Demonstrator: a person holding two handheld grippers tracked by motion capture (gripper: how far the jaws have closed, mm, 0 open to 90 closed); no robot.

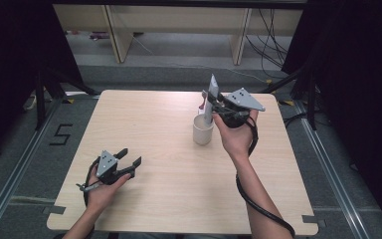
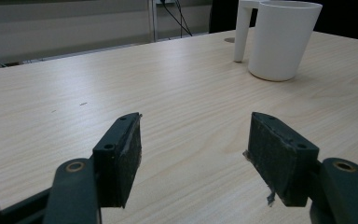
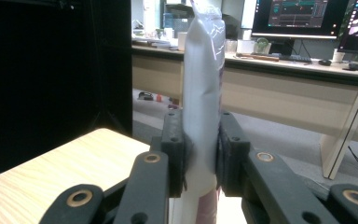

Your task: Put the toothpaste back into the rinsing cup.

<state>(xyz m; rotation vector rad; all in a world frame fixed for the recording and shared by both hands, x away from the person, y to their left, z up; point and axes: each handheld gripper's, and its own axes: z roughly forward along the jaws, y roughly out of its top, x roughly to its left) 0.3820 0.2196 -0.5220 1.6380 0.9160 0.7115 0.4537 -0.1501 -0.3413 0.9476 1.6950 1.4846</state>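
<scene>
Left gripper [image 1: 129,164]: fingers wide, nothing between them, low over the surface [image 1: 159,149], well left of the mug.
Mug [image 1: 203,130]: white, handled, upright on the surface.
Tube [image 1: 210,99]: slim, white, upright, lower end inside the mug, bottom hidden.
Right gripper [image 1: 215,107]: fingers clamped on the tube, above the mug.

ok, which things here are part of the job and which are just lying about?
In the job:
- white tube, clamped upright in the right gripper, its lower end over the mug
- white mug, standing on the table

Lying about:
- left gripper, open, resting idle near the table's front left
- desks and monitors beyond the table
- cables on the floor
</scene>
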